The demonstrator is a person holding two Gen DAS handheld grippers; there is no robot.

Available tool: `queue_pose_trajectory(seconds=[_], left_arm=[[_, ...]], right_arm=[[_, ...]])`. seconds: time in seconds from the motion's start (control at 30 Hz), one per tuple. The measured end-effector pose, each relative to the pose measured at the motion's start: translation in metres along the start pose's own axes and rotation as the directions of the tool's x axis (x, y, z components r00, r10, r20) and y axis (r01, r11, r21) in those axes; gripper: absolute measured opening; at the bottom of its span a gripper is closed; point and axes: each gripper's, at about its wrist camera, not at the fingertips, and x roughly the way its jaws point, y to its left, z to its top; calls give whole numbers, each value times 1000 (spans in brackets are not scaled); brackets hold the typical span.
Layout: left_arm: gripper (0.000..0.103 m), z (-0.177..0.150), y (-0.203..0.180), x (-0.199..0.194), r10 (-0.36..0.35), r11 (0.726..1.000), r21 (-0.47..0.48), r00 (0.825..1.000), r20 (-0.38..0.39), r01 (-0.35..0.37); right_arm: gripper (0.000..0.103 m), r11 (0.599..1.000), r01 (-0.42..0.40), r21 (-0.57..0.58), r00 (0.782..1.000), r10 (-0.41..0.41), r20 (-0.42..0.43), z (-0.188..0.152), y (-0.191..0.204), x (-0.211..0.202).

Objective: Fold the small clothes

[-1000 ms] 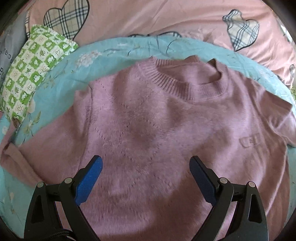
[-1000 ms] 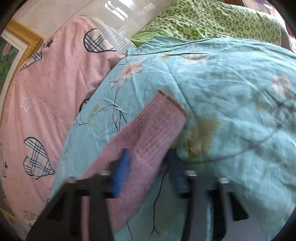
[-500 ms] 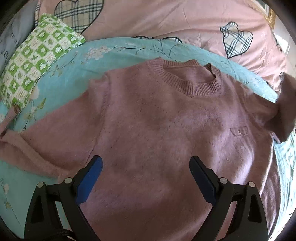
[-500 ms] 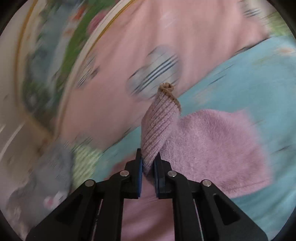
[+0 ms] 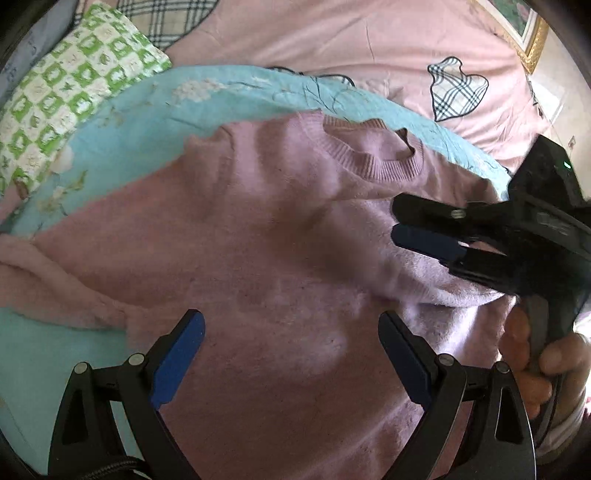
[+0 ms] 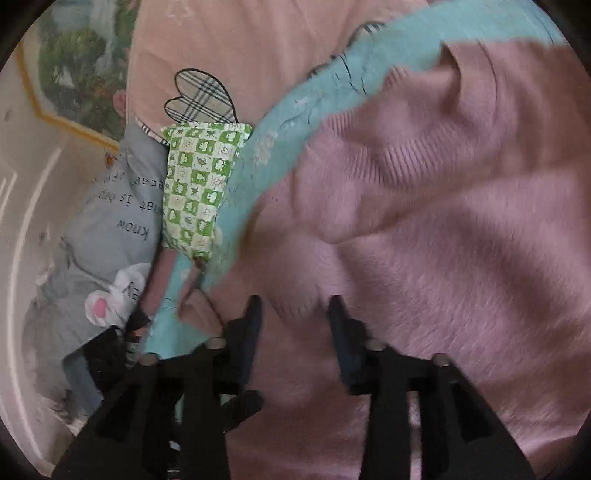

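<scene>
Pink knit fills the near ground: a small sweater [image 5: 280, 266] lies face up on a turquoise flowered quilt [image 5: 147, 110], its hem toward the person and its ribbed collar [image 5: 373, 155] at the far end. Nearest of all, the left gripper [image 5: 291, 354] hovers over the lower front of the sweater with its blue-padded fingers [image 5: 177, 354] spread wide and nothing between them. To the right, the right gripper [image 5: 413, 225] reaches in sideways above the sweater's right side, where that sleeve [image 5: 436, 280] is folded over onto the chest in a thick roll. In its own view its fingers stand parted over the pink fabric and grip nothing, though motion blur softens the picture. The person's hand [image 5: 535, 354] is wrapped around its handle at the right edge. The other sleeve [image 5: 55, 280] stretches out to the left across the quilt. Farther off on the left sits a green-and-white checked pillow [image 5: 62, 96], and beyond the quilt a pink bedsheet [image 5: 332, 40] with plaid hearts. A gold-framed picture [image 5: 524, 26] hangs at the far right corner.
</scene>
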Motion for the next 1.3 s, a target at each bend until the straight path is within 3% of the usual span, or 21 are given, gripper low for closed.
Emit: queue_pose_trajectory(seconds=[0.2,0.27,0.33,0.37,0.4,0.43,0.47,0.53,0.6,0.7,0.77,0.9,1.03,1.13,1.2,1.27,1.3], left_arm=[[95,12,-7,42,-50,997,-66,995,-89,44],[94,18,-7,49,-62,993,-110,995,-72,53],[84,24,-10,52,-78,989,-132,996,-44,71],[62,29,-13,54,-90,988,-131,996,-26,85],[17,31,-14,55,-96,988,-127,995,-26,92],[6,34,-17,56,-109,987,-124,994,-33,104],[7,38,-18,52,-115,986,-126,993,-28,111],[7,39,-14,14,-109,986,-115,989,103,121],[7,34,-4,-10,-86,988,-113,979,182,108],[7,25,16,0,-69,986,-138,988,140,89],[7,19,24,6,-68,982,-164,990,124,88],[7,-7,41,-5,-64,971,-217,981,184,104],[7,-17,38,-7,-99,973,-189,976,192,136],[7,-15,23,-10,-112,981,-132,974,197,139],[7,-7,11,-18,-128,985,-82,965,227,150],[7,3,-1,-28,-153,985,-37,949,275,169],[7,10,-10,-36,-178,982,-4,933,314,188]], right_arm=[[45,1000,-10,12,993,8,117,-15,-10,-54],[46,1000,20,17,983,-23,180,-19,-14,-82],[46,998,59,31,970,-64,233,-21,-21,-106],[46,997,69,46,962,-78,261,-24,-26,-120],[46,996,71,59,956,-85,281,-24,-29,-129],[46,994,79,73,946,-98,310,-25,-33,-140],[46,993,88,83,939,-111,327,-25,-35,-147],[46,988,111,104,924,-141,355,-24,-43,-167],[46,976,175,126,894,-211,396,-20,-54,-191],[46,938,301,170,842,-345,414,-3,-75,-208],[46,920,345,188,839,-392,378,15,-89,-203],[46,899,410,154,848,-437,299,48,-99,-175],[49,864,492,103,830,-502,245,69,-106,-142],[50,880,460,117,856,-475,204,73,-125,-126],[10,873,474,117,846,-488,212,76,-131,-129],[10,885,449,126,834,-465,297,71,-126,-154],[9,889,441,125,824,-456,336,71,-123,-165]])
